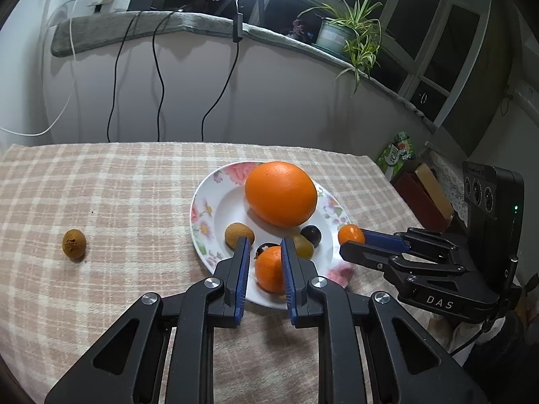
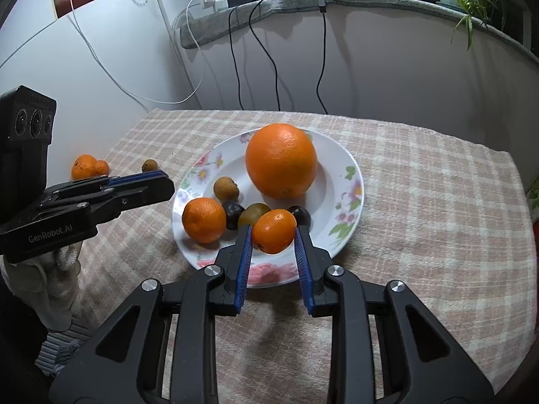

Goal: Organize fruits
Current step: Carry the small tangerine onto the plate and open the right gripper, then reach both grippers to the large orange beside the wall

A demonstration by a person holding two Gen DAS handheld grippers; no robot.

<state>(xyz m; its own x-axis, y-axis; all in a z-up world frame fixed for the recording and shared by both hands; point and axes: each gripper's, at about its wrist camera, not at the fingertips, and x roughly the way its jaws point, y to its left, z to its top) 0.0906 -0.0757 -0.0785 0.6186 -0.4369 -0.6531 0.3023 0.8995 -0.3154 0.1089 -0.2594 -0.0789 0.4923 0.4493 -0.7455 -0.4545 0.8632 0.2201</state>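
right tongs [image 2: 273, 232]: clenched on a small oval mandarin [image 2: 273, 230], blue ribbed pads pressing both its sides, held over the near rim of the plate [image 2: 350, 168]. left tongs [image 1: 265, 245]: closed, nothing between the pads. a round mandarin [image 1: 267, 269] shows in the gap from the left wrist view, but the right wrist view puts it on the plate, clear of the tips.

hidden or unclear:
- second dark fruit [image 1: 266, 247] mostly covered by the round mandarin and the pads.
- two orange fruits [image 2: 84, 166] off the plate, lower halves cut off by the left tongs.
- gloved hand [image 2: 50, 269] seen only below the left tongs' body.
- kind of the small brown fruits cannot be confirmed.

materials and shapes:
- plate is white glazed ware with a floral rim and shallow well.
- large orange [image 1: 280, 193], pebbled skin, sits in the well toward the far side.
- tan oval fruit [image 1: 239, 234], greenish fruit [image 1: 303, 245] and glossy dark fruit [image 1: 310, 234] lie in a row near the front.
- worktop covered by a beige checked cloth [image 1: 118, 202], soft weave.
- rough brown fruit [image 1: 74, 243] lies alone on the cloth, well apart from the plate.

edges and room:
- cloth left of the plate is open apart from that fruit.
- far worktop edge meets a white wall with hanging cables [image 1: 158, 77].
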